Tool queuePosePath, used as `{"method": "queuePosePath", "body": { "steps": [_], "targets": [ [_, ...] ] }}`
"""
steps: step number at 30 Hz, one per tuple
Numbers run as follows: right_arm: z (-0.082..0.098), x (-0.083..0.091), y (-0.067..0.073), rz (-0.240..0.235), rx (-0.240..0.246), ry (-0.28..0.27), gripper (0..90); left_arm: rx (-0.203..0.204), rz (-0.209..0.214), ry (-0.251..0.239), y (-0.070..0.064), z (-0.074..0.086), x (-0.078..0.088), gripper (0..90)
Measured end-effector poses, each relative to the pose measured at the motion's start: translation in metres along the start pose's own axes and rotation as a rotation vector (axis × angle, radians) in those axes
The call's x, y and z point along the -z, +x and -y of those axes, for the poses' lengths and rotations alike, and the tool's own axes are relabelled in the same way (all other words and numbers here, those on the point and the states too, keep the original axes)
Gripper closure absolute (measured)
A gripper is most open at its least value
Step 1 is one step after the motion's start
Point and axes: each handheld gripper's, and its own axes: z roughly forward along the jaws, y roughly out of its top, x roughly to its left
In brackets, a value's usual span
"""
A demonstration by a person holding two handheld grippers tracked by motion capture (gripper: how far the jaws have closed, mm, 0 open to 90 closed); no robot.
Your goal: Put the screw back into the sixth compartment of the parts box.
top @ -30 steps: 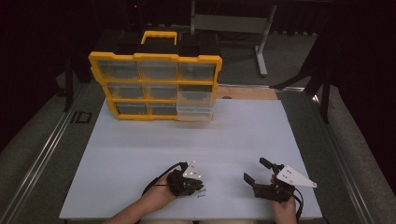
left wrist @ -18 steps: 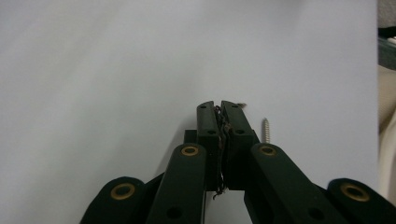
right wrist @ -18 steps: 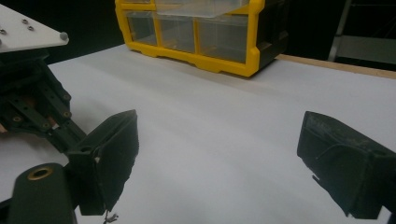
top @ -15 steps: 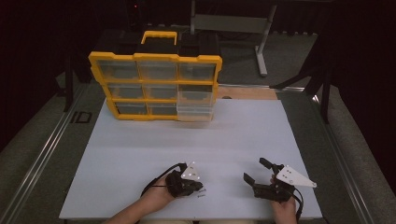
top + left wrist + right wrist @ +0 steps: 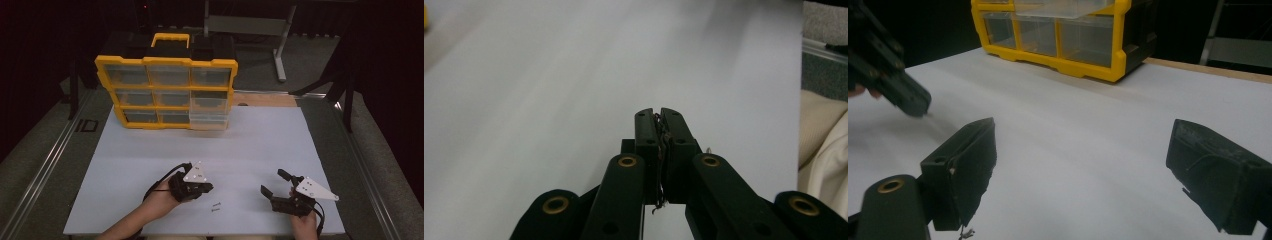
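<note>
Lower centre: left gripper (image 5: 206, 187), black jaws pressed shut, empty; two small metal screws (image 5: 215, 206) beside; right gripper (image 5: 276, 183) wide open, empty.

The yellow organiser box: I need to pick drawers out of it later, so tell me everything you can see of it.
The yellow plastic organiser box with see-through drawers stands upright at the far left of the white table top. A yellow carry handle tops its black back. Its front is a three-by-three grid; the bottom right drawer sticks out toward the person. The drawers look empty. Nothing but the table touches it.
</note>
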Motion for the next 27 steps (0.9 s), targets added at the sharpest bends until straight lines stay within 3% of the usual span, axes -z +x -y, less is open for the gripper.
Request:
{"method": "queuePosePath", "body": {
  "steps": [11,27],
  "targets": [
    [0.000,0.000,0.001,-0.003,0.003,0.000,12.6,0.000,-0.037,-0.084,0.014,-0.025,0.038,88.5],
    [-0.001,0.001,0.001,-0.005,0.009,-0.008,12.6,-0.051,-0.084,-0.128,0.030,-0.064,0.073,88.5]
  ]
}}
